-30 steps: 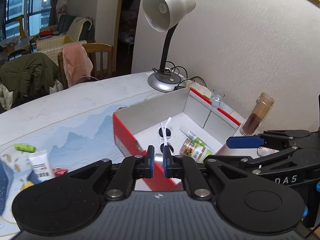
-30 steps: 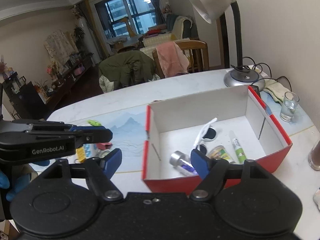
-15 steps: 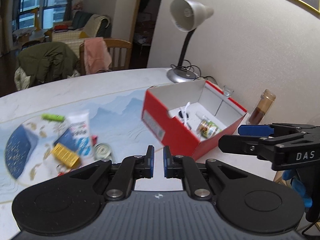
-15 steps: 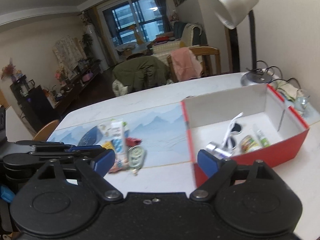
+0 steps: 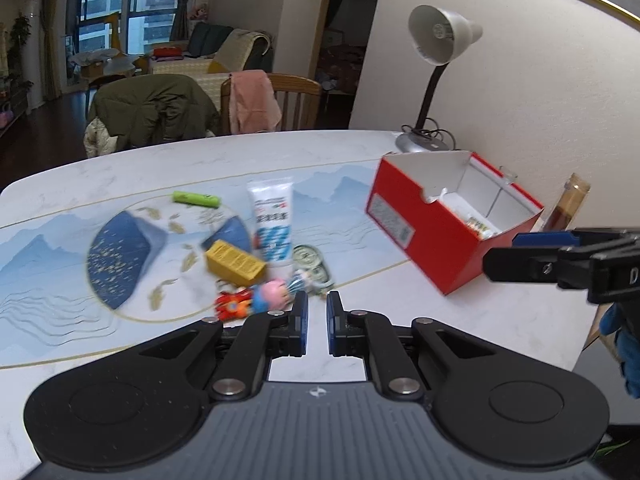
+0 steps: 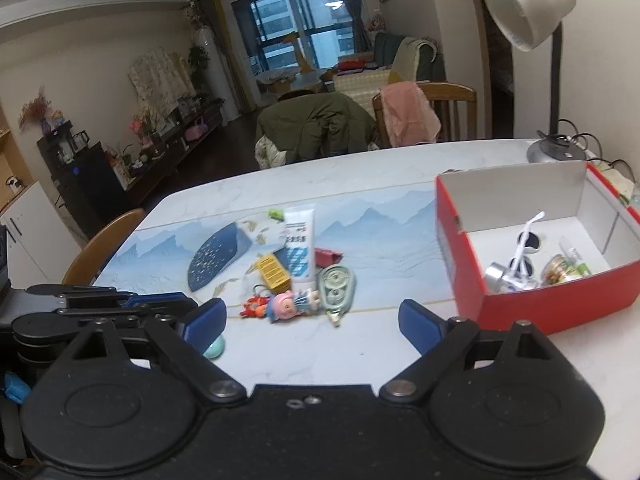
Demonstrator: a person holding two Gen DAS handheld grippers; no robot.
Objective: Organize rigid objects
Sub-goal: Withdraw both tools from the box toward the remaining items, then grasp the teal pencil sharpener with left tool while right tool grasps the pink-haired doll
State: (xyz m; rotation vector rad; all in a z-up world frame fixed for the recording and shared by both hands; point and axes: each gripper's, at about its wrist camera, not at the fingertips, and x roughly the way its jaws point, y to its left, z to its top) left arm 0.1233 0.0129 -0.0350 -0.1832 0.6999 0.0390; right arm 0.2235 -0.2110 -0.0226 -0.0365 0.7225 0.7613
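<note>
Clutter on table: tube, yellow box, doll, tape dispenser, left of red box. Right gripper spread wide, empty; left gripper nearly closed, empty. Advice: approach doll squarely, avoid nudging neighbours.

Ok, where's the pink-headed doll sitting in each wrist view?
Left wrist: doll lies low centre, just beyond the nearly shut left gripper.
Right wrist: doll lies centre, between the blue pads.
Shared landmark: the white tube behind it.
</note>
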